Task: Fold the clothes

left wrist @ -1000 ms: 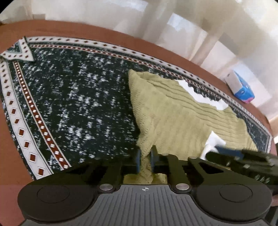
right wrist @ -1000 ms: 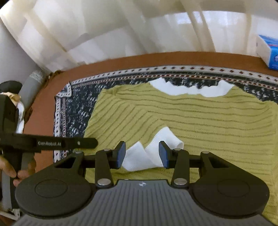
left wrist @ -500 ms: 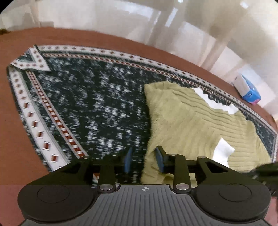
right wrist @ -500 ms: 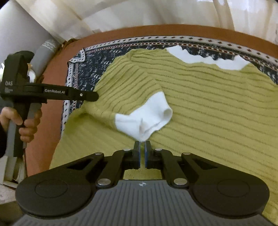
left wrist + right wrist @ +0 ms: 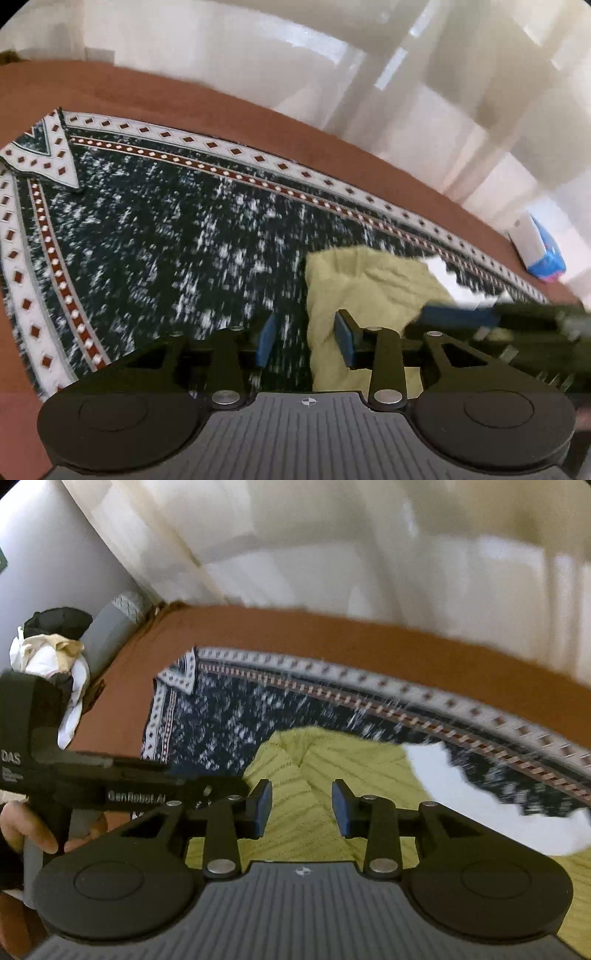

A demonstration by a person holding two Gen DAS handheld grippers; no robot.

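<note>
left wrist view: lying across a brown bed cover (image 5: 155, 92), a dark speckled cloth (image 5: 166, 236) edged with white bands of red diamonds, and spreading over its right part, a yellow-green knit sweater (image 5: 373, 291) with a white trim piece (image 5: 443, 271) peeking out at its far edge. hanging behind the bed, pale sheer curtains (image 5: 424, 92). sitting far right on the cover, a blue and white tissue pack (image 5: 539, 251). hovering low over the sweater's left edge, the left gripper (image 5: 304, 338), jaws parted after just opening, nothing pinched between the blue pads, only fabric and speckled cloth showing through the gap. crossing in blurred from the right, the other gripper's black body (image 5: 517, 321).

right wrist view: hovering above the folded yellow-green knit, the right gripper (image 5: 301, 806), jaws likewise just reopened and standing apart, clamping nothing, sweater lying beneath and between the pads without being squeezed. showing white at right, the trim. gripping the left gripper's handle at the left edge, a hand (image 5: 29, 830). piling up beyond the bed's corner, a heap of white and dark laundry (image 5: 51, 653).
</note>
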